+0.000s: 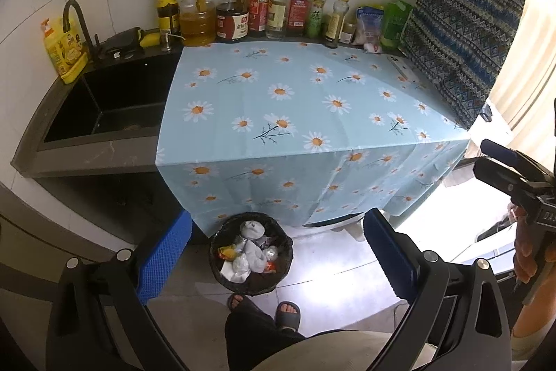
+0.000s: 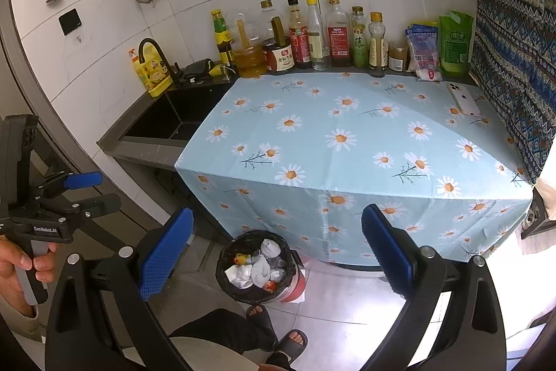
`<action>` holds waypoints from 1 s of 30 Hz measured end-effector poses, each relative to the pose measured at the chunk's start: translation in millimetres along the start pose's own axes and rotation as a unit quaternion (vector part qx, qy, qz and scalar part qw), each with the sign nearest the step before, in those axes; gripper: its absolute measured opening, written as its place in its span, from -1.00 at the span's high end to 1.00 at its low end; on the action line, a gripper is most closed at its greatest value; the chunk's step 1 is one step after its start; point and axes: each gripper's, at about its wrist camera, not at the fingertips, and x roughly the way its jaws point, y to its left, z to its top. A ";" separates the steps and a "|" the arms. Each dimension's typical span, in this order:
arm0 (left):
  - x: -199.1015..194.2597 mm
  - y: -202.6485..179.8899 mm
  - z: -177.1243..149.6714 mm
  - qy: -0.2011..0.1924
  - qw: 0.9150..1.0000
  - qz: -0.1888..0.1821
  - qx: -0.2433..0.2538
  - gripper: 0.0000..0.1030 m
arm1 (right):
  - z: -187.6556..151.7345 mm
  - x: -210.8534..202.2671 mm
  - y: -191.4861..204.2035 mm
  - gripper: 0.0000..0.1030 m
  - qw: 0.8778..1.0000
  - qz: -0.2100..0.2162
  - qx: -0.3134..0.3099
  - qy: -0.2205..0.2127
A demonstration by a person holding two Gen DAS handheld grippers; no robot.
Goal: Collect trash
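Note:
A round bin with a black liner (image 1: 251,258) stands on the floor below the counter's front edge; it also shows in the right wrist view (image 2: 257,266). It holds crumpled white tissues (image 1: 252,232), wrappers and foil. My left gripper (image 1: 274,261) is open and empty, held above the bin. My right gripper (image 2: 278,252) is open and empty, also above the floor in front of the counter. The right gripper shows at the right edge of the left wrist view (image 1: 514,169). The left gripper shows at the left of the right wrist view (image 2: 69,193).
A daisy-print blue cloth (image 1: 305,106) covers the counter. Sauce and oil bottles (image 1: 264,6) line the back wall. A black sink (image 1: 104,106) is at the left. A white phone (image 2: 464,98) lies at the right, by a patterned cloth (image 2: 514,51). The person's sandalled feet (image 1: 278,312) stand by the bin.

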 end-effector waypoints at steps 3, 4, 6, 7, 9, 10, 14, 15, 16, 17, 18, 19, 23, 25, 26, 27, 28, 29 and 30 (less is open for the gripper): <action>1.0 1.5 -0.4 -0.001 1.000 0.007 -0.006 -0.87 | 0.0 0.3 -0.1 -0.88 1.000 0.000 0.001 0.001; 0.6 2.2 -0.6 -0.005 1.000 0.014 -0.006 -0.87 | -0.3 0.7 -1.3 -0.88 1.000 0.000 0.001 0.002; -1.1 2.1 -0.8 -0.011 1.000 0.025 -0.004 -0.87 | -0.9 1.2 -3.5 -0.88 1.000 0.001 0.002 0.002; -1.7 2.2 -0.7 -0.012 0.999 0.029 -0.004 -0.87 | -0.6 1.6 -3.8 -0.88 1.000 0.001 0.002 0.002; -2.5 4.3 0.9 -0.015 0.999 0.031 -0.010 -0.87 | -0.6 1.5 -4.6 -0.88 1.000 0.001 0.002 0.002; -2.6 5.8 1.8 -0.015 0.999 0.032 -0.013 -0.87 | -0.6 1.5 -5.1 -0.88 1.000 0.002 0.002 0.001; -2.0 6.7 4.2 -0.013 0.999 0.034 -0.015 -0.87 | 0.4 3.5 -6.4 -0.88 1.000 0.002 0.000 0.002; -2.0 6.0 4.0 -0.013 0.999 0.034 -0.014 -0.87 | 1.0 3.8 -5.8 -0.88 1.000 0.002 0.000 0.002; -1.7 5.7 4.2 -0.013 0.999 0.034 -0.013 -0.87 | 1.0 3.7 -5.5 -0.88 1.000 0.001 -0.001 0.002; -0.9 5.3 4.4 -0.012 0.999 0.032 -0.013 -0.87 | 0.9 3.5 -5.4 -0.88 1.000 0.000 0.000 0.002; -0.2 4.5 3.9 -0.011 0.999 0.030 -0.013 -0.87 | 1.3 4.5 -5.9 -0.88 1.000 0.000 0.000 0.004; 0.3 4.0 3.8 -0.009 0.999 0.028 -0.013 -0.87 | 1.7 5.2 -6.2 -0.88 1.000 0.001 0.001 0.004; 1.9 1.4 3.0 -0.007 0.999 0.030 -0.010 -0.87 | 3.1 6.7 -6.2 -0.88 1.000 0.001 0.002 0.006; 2.7 0.2 2.9 -0.006 1.000 0.030 -0.008 -0.87 | 3.0 8.0 -7.5 -0.88 1.000 0.001 0.003 0.006; 3.1 -0.6 3.0 -0.005 1.000 0.029 -0.008 -0.87 | 3.1 8.1 -7.9 -0.88 1.000 0.001 0.003 0.007; 3.5 -1.0 3.1 -0.005 1.000 0.029 -0.007 -0.87 | 3.0 8.5 -8.2 -0.88 1.000 0.001 0.004 0.008; 3.8 -1.6 3.2 -0.004 1.000 0.028 -0.006 -0.87 | 2.8 9.0 -9.3 -0.88 1.000 0.001 0.005 0.008; 4.1 -2.2 3.4 -0.004 1.000 0.027 -0.005 -0.87 | 2.6 9.3 -10.1 -0.88 1.000 0.001 0.005 0.009; 4.3 -2.6 3.7 -0.004 1.000 0.027 -0.005 -0.87 | 2.9 9.7 -10.8 -0.88 1.000 0.000 0.005 0.009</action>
